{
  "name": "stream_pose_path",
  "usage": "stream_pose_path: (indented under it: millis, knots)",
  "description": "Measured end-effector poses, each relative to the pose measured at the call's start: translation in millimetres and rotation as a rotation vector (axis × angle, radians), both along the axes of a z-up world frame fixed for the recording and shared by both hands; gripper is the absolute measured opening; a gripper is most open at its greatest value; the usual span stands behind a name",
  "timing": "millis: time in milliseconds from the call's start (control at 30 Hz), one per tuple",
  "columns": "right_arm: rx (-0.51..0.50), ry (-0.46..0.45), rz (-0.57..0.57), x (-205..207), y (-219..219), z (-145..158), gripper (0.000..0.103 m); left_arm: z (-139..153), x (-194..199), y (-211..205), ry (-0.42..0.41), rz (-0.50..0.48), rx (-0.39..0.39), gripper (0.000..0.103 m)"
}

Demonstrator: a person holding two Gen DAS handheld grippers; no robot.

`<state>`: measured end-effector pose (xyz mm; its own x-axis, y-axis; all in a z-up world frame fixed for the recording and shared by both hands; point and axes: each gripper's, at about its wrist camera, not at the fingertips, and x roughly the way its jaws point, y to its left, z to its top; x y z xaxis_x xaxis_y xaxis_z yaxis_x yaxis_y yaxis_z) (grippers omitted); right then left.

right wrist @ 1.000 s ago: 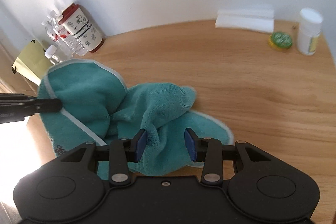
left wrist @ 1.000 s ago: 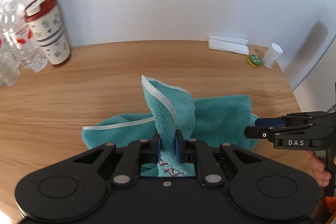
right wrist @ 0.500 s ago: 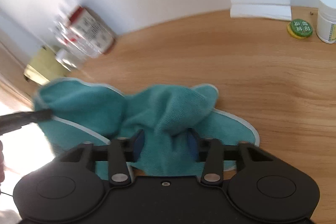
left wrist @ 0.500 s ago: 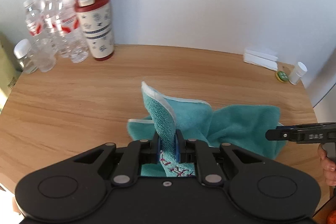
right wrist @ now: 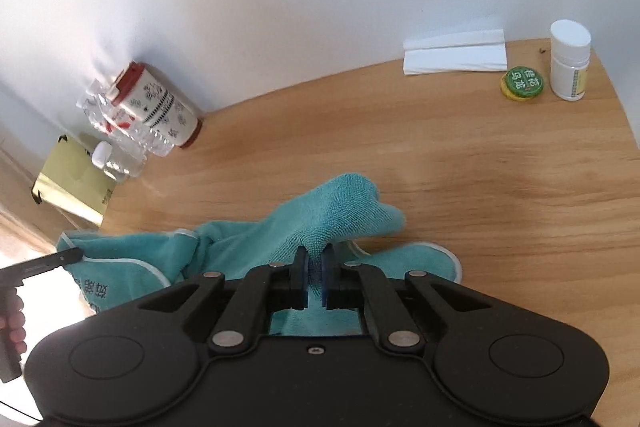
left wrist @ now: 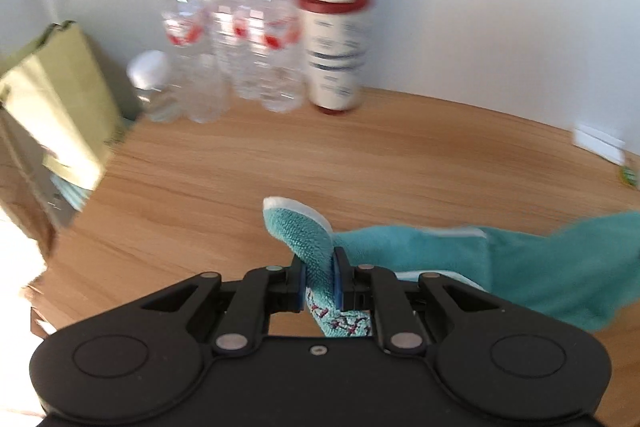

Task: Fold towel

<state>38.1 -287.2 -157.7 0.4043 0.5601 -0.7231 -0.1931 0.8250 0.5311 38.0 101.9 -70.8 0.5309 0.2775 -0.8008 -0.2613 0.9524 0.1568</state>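
A teal towel (left wrist: pixel 532 267) with a white hem lies bunched near the front of the wooden table (left wrist: pixel 360 155). My left gripper (left wrist: pixel 319 281) is shut on a hemmed corner that sticks up between its fingers; the rest trails off to the right. In the right wrist view the towel (right wrist: pixel 340 207) rises in a hump, and my right gripper (right wrist: pixel 316 277) is shut on that fold. The left gripper (right wrist: pixel 60 259) appears there at the far left, pinching the towel's other end, with a hand below it.
Clear water bottles (left wrist: pixel 240 39) and a red-lidded patterned canister (left wrist: pixel 336 43) stand at the back by the wall. A yellow-green box (left wrist: pixel 60 103) sits off the table's left edge. White folded paper (right wrist: pixel 454 53), a green tin (right wrist: pixel 522 83) and a white pill bottle (right wrist: pixel 570 61) sit back right.
My right gripper has shut on the towel's raised fold. My left gripper has swung left with its corner, bringing the bottles and box into view and stretching the towel between the two grippers.
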Motion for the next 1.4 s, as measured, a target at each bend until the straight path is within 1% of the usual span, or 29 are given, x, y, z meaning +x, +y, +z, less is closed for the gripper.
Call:
stream_pose_path:
  millis: [33, 67, 100, 133, 200, 300, 400, 467, 500, 567, 600, 633, 667, 733, 767, 800, 833, 867, 900, 967, 1067, 1133, 1167, 1200, 1300, 1333, 1367, 1400]
  knots:
    - [0.007, 0.003, -0.005, 1.2, 3.9, 1.9, 0.005, -1.4, -0.5, 4.9, -0.006, 0.005, 0.022, 0.012]
    - [0.016, 0.0, -0.017, 2.9, 9.9, 5.2, 0.005, -4.8, 0.2, 15.6, -0.001, 0.019, 0.026, 0.012]
    - [0.003, -0.012, -0.033, 6.6, 17.4, 7.2, 0.005, -10.3, 2.5, 30.6, 0.013, 0.035, 0.009, 0.012]
    - [-0.023, -0.022, -0.044, 11.4, 25.1, 6.8, 0.005, -13.6, 3.5, 37.6, 0.015, 0.045, 0.008, 0.012]
    - [-0.063, -0.036, -0.059, 21.6, 36.4, 2.5, 0.005, -25.6, 10.2, 59.0, 0.021, 0.072, 0.044, 0.012]
    - [-0.122, -0.027, -0.096, 40.5, 49.2, -8.2, 0.006, -42.1, 23.6, 87.6, 0.042, 0.1, 0.072, 0.012]
    - [-0.225, -0.034, -0.15, 51.8, 56.6, -16.8, 0.013, -52.1, 33.1, 108.5, 0.065, 0.117, 0.064, 0.012]
    - [-0.269, -0.021, -0.182, 54.4, 55.8, -22.2, 0.027, -60.0, 39.3, 123.0, 0.085, 0.129, 0.052, 0.012]
    - [-0.282, -0.016, -0.204, 53.4, 52.2, -23.8, 0.029, -61.8, 38.5, 125.3, 0.088, 0.134, 0.046, 0.012]
    - [-0.274, -0.005, -0.235, 46.0, 39.9, -24.4, 0.038, -63.6, 37.9, 126.6, 0.096, 0.135, 0.036, 0.014]
    - [-0.269, -0.002, -0.253, 39.5, 31.5, -23.3, 0.041, -64.1, 36.6, 128.1, 0.102, 0.133, 0.03, 0.017]
    - [-0.271, -0.001, -0.267, 34.3, 25.9, -22.9, 0.05, -64.5, 35.4, 129.6, 0.109, 0.131, 0.024, 0.019]
    - [-0.272, 0.003, -0.281, 28.6, 19.7, -22.9, 0.054, -63.9, 33.5, 130.2, 0.115, 0.12, 0.014, 0.019]
    - [-0.271, 0.025, -0.299, 19.2, 7.8, -26.1, 0.054, -62.2, 29.5, 131.2, 0.127, 0.096, -0.006, 0.02]
    - [-0.266, 0.048, -0.307, 13.7, 0.0, -30.7, 0.054, -60.6, 26.6, 129.0, 0.135, 0.084, -0.003, 0.02]
    - [-0.267, 0.061, -0.313, 10.8, -4.0, -34.0, 0.054, -57.0, 21.3, 123.5, 0.137, 0.064, 0.005, 0.025]
    - [-0.269, 0.072, -0.321, 7.3, -8.3, -37.2, 0.054, -56.2, 20.4, 121.6, 0.138, 0.06, 0.006, 0.036]
    - [-0.279, 0.068, -0.338, 1.4, -13.1, -39.4, 0.054, -53.6, 17.2, 118.6, 0.136, 0.051, 0.005, 0.04]
    - [-0.276, 0.059, -0.338, -2.2, -15.5, -38.2, 0.054, -49.2, 12.8, 115.4, 0.125, 0.042, -0.002, 0.042]
    - [-0.26, 0.031, -0.335, -10.6, -21.3, -32.0, 0.054, -44.4, 9.3, 112.6, 0.116, 0.04, -0.022, 0.042]
    - [-0.255, -0.003, -0.333, -20.5, -31.3, -22.4, 0.054, -40.1, 6.3, 108.0, 0.136, 0.032, -0.055, 0.043]
    - [-0.228, 0.014, -0.326, -24.7, -41.1, -21.3, 0.054, -37.9, 3.3, 100.0, 0.145, 0.009, -0.058, 0.047]
    - [-0.221, 0.026, -0.32, -26.3, -44.6, -21.9, 0.054, -37.1, 2.1, 95.8, 0.149, -0.002, -0.059, 0.048]
    - [-0.219, 0.037, -0.314, -27.4, -47.4, -23.2, 0.054, -37.7, 0.2, 86.4, 0.152, -0.027, -0.084, 0.048]
    - [-0.304, 0.063, -0.288, -23.4, -45.1, -39.3, 0.054, -47.6, 0.5, 64.8, 0.166, -0.084, -0.116, 0.048]
    - [-0.297, 0.075, -0.293, -21.9, -44.9, -44.6, 0.054, -48.0, 0.5, 62.9, 0.168, -0.088, -0.116, 0.048]
    - [-0.292, 0.085, -0.296, -20.2, -44.2, -49.9, 0.054, -56.5, 2.2, 51.2, 0.184, -0.116, -0.11, 0.048]
    - [-0.296, 0.094, -0.283, -17.6, -40.8, -54.8, 0.054, -60.4, 3.0, 47.0, 0.189, -0.121, -0.111, 0.048]
